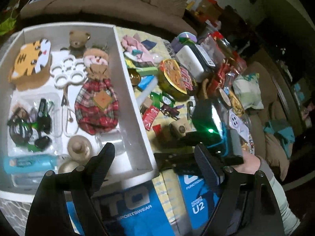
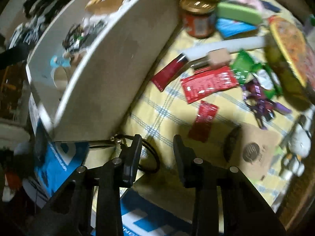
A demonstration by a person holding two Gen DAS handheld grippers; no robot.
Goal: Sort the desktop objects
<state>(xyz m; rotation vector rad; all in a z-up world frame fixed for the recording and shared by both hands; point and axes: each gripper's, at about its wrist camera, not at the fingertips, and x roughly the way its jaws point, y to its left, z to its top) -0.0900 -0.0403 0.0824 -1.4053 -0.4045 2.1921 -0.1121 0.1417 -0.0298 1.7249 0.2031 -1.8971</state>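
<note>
Box point(image 1: 135, 90) left on table; toys inside; packets point(image 2: 208, 84), jar point(image 2: 198, 17) scattered right of box.

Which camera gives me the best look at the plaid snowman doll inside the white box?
The left wrist view. It looks down into the white box, so the plaid snowman doll shows whole, lying flat beside the white ring holder. The right wrist view meets the box's outer wall, and the doll cannot be made out there.

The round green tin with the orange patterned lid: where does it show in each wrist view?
Left wrist: the green tin lies right of centre, on the yellow cloth, right of the white box.
Right wrist: the tin is at the right edge, blurred.
Shared landmark: the red sachet between box wall and tin.
</note>
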